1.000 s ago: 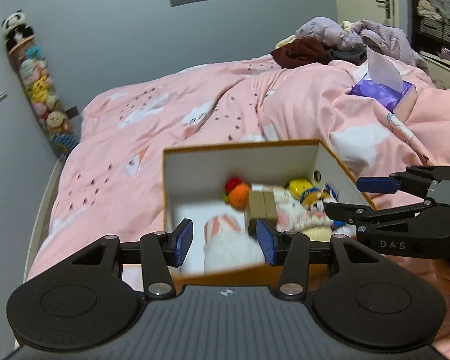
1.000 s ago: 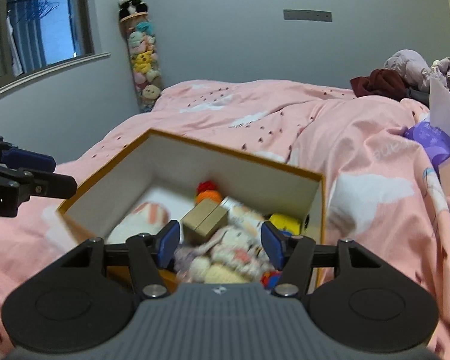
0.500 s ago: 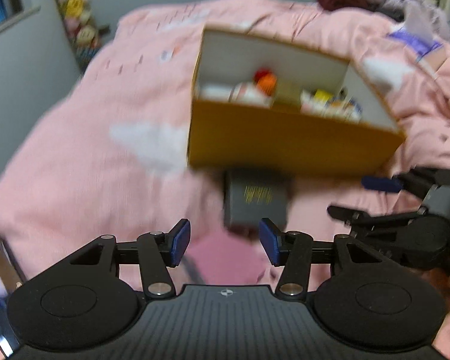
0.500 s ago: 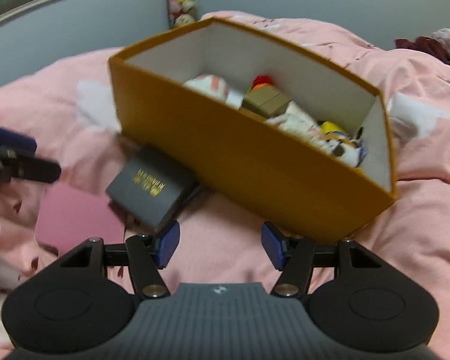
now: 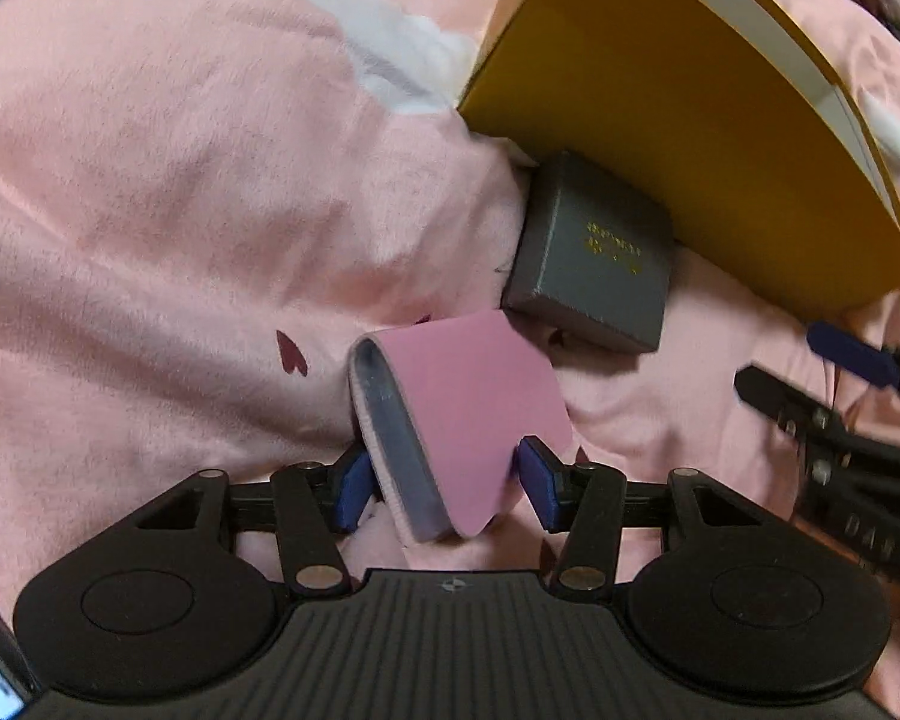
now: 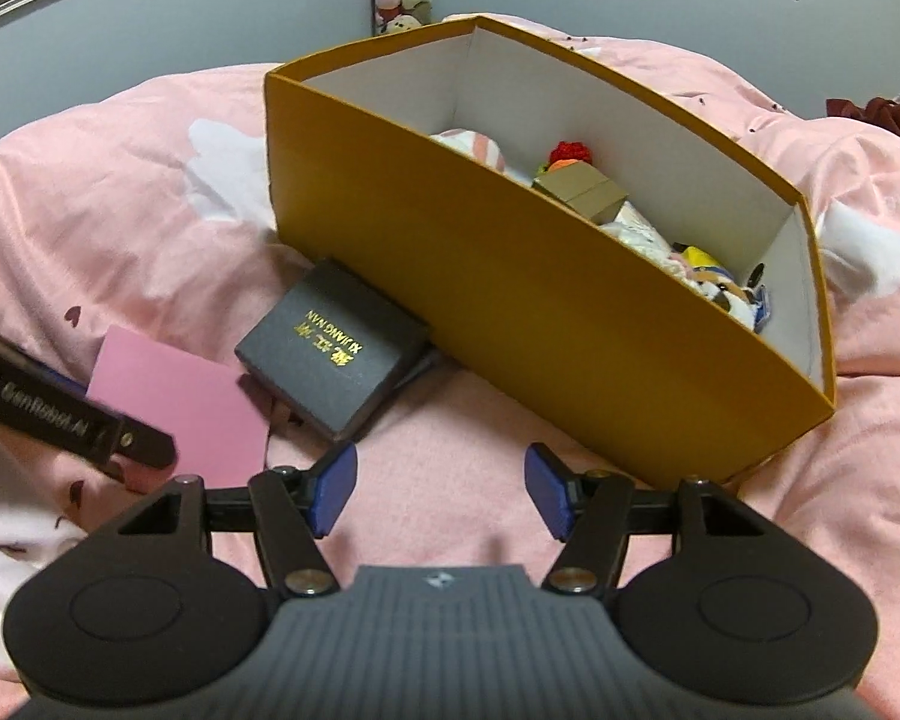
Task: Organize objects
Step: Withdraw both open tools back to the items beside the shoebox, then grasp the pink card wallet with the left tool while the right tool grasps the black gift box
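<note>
In front of the orange box [image 6: 510,276] on the bed [image 5: 150,180]: both grippers have dropped from above it. Left gripper [image 5: 444,483] fingers wide, straddling the pink case [image 5: 468,408], not yet gripping. Right gripper [image 6: 438,492] opening, empty, near the dark gift box [image 6: 330,354]. Pickup next, likely.

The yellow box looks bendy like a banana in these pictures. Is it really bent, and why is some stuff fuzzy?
Left wrist view: the fisheye lens curves the yellow box; the right gripper at the edge is smeared.
Right wrist view: the same box bows less, and the gold letters on the dark box are sharp.
</note>
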### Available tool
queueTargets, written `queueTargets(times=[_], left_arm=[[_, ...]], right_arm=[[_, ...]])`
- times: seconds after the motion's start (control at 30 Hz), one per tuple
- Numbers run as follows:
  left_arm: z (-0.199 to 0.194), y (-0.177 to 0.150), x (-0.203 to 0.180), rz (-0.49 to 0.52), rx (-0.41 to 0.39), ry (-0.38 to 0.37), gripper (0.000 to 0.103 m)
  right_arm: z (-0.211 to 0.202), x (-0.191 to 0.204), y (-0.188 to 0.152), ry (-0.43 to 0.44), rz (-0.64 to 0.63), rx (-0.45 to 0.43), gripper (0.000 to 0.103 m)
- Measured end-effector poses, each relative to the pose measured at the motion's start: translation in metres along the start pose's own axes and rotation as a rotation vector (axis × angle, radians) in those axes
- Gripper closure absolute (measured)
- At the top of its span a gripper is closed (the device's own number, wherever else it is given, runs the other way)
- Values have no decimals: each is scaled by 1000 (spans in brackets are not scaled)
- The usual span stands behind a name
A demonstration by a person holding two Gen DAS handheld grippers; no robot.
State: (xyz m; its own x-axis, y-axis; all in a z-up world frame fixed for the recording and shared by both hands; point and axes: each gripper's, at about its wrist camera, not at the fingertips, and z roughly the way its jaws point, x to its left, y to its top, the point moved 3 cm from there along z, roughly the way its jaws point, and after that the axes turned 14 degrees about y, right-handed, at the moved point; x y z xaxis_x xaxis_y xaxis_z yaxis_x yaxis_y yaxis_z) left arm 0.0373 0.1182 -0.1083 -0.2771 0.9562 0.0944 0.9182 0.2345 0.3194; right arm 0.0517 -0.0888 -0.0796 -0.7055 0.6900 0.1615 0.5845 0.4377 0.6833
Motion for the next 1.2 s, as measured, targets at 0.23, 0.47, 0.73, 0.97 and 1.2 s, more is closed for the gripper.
queueTargets(times=[0.23, 0.47, 0.73, 0.97, 1.2], left_arm=[[-8, -3, 12, -94, -30, -41, 61], [-37, -7, -7, 1, -120, -69, 76], [-38, -3, -17, 8, -114, -63, 76], [-32, -3, -16, -7, -117, -75, 76], [-21, 3, -20, -3, -104, -56, 75]], right_arm=[[6, -3, 0, 33, 30, 30, 37], [5, -7, 0, 54, 79, 30, 37], [10, -17, 13, 150, 207, 10, 37], [31, -23, 28, 298, 385, 11, 38], [60, -23, 37, 313, 415, 60, 38]])
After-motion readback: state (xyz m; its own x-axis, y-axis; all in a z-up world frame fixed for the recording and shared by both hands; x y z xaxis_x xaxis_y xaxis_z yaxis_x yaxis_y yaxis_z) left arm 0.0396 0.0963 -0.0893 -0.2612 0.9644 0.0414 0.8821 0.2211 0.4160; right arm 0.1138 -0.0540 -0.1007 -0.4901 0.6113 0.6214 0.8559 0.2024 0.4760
